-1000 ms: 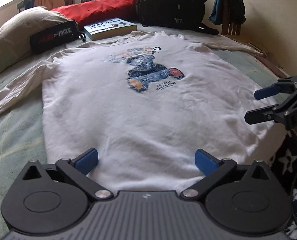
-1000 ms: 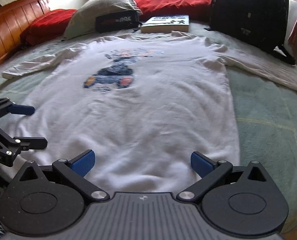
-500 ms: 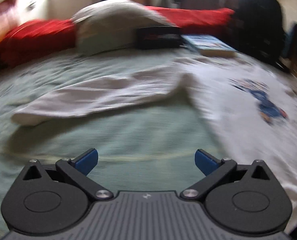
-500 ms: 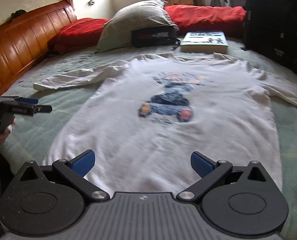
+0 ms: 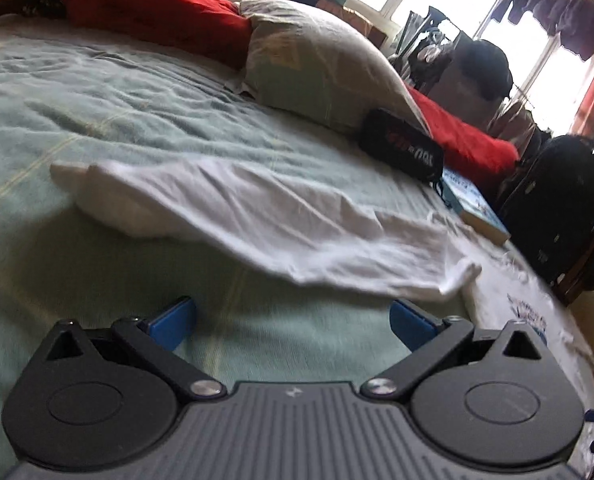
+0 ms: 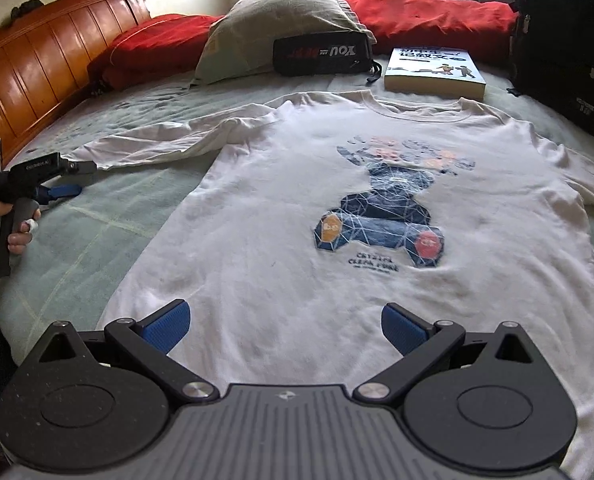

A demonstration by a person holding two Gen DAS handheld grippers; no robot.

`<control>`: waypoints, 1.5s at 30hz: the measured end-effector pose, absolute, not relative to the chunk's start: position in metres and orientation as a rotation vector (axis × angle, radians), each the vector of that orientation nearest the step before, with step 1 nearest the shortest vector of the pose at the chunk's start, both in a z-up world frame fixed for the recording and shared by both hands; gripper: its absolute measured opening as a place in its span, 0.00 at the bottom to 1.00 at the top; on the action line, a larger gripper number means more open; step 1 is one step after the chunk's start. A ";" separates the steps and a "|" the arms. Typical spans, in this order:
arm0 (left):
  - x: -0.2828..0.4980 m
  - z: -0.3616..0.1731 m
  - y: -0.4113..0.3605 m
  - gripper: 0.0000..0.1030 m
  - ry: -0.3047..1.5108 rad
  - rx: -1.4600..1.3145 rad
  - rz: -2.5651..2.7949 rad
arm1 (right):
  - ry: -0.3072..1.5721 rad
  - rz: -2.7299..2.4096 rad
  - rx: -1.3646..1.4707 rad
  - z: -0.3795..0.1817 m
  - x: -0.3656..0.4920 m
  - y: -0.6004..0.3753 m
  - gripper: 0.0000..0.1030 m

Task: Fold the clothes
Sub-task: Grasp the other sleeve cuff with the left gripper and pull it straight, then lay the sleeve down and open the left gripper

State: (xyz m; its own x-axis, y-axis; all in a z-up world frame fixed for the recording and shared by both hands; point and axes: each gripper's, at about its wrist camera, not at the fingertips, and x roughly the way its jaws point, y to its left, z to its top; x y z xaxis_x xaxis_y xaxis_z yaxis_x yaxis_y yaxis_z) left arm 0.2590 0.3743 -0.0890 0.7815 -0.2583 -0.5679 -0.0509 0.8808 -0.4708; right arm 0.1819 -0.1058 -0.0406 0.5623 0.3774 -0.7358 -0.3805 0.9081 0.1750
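Note:
A white long-sleeved shirt (image 6: 377, 216) with a blue bear print lies flat, front up, on a green bedspread (image 6: 97, 220). Its left sleeve (image 5: 257, 216) stretches out across the cover. My left gripper (image 5: 293, 322) is open, low over the bedspread, a short way in front of that sleeve. In the right wrist view the left gripper (image 6: 75, 180) shows at the far left, held by a hand, near the cuff. My right gripper (image 6: 285, 326) is open over the shirt's lower hem, with nothing between its fingers.
At the head of the bed lie a grey pillow (image 6: 281, 20), red cushions (image 6: 429, 20), a black pouch (image 6: 321, 54) and a book (image 6: 433, 70). A black backpack (image 6: 569, 40) stands at the right. A wooden headboard (image 6: 37, 72) runs along the left.
My left gripper has swung from the shirt's hem out to the left sleeve and come closer to it. The right gripper shifted left over the hem. Both stayed open.

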 end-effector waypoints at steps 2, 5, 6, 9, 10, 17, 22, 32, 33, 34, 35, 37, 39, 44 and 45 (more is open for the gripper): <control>0.267 -0.090 0.384 0.99 0.651 -0.546 -0.131 | 0.870 0.445 -0.007 -0.042 0.186 -0.101 1.00; 0.279 -0.093 0.403 0.99 0.617 -0.679 -0.159 | 0.879 0.441 -0.027 -0.045 0.190 -0.094 1.00; 0.282 -0.095 0.410 0.99 0.604 -0.724 -0.165 | 0.883 0.439 -0.035 -0.047 0.191 -0.093 1.00; 0.294 -0.100 0.427 0.99 0.590 -0.819 -0.170 | 0.901 0.434 -0.044 -0.054 0.194 -0.090 1.00; 0.297 -0.101 0.432 0.99 0.585 -0.834 -0.164 | 0.909 0.432 -0.044 -0.056 0.195 -0.090 1.00; 0.321 -0.101 0.449 0.97 0.559 -0.836 -0.075 | 0.918 0.414 -0.061 -0.065 0.201 -0.089 1.00; 0.322 -0.105 0.465 0.75 0.526 -0.877 -0.018 | 0.918 0.406 -0.064 -0.066 0.202 -0.090 1.00; 0.318 -0.106 0.484 0.21 0.554 -0.905 0.105 | 0.914 0.409 -0.092 -0.065 0.193 -0.085 1.00; 0.316 -0.102 0.482 0.16 0.551 -0.868 0.117 | 0.914 0.412 -0.096 -0.065 0.193 -0.084 1.00; 0.313 -0.097 0.479 0.14 0.545 -0.830 0.128 | 0.912 0.416 -0.105 -0.064 0.192 -0.083 1.00; 0.311 -0.092 0.477 0.12 0.540 -0.793 0.138 | 0.910 0.421 -0.117 -0.063 0.191 -0.081 1.00; 0.304 -0.078 0.472 0.11 0.516 -0.702 0.154 | 0.903 0.434 -0.137 -0.061 0.189 -0.077 1.00; 0.298 -0.063 0.468 0.11 0.481 -0.612 0.167 | 0.892 0.452 -0.153 -0.058 0.185 -0.073 1.00; 0.280 -0.037 0.465 0.11 0.413 -0.476 0.166 | 0.874 0.470 -0.201 -0.055 0.181 -0.063 1.00; 0.279 -0.036 0.465 0.11 0.406 -0.465 0.167 | 0.872 0.473 -0.206 -0.055 0.180 -0.062 1.00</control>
State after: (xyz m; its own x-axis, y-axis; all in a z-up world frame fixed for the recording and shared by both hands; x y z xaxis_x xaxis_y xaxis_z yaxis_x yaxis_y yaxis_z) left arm 0.2789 0.4645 -0.0357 0.9069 0.0648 -0.4163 -0.2471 0.8822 -0.4008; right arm 0.1800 -0.0624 -0.0553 0.5484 0.3135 -0.7752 -0.4784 0.8780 0.0167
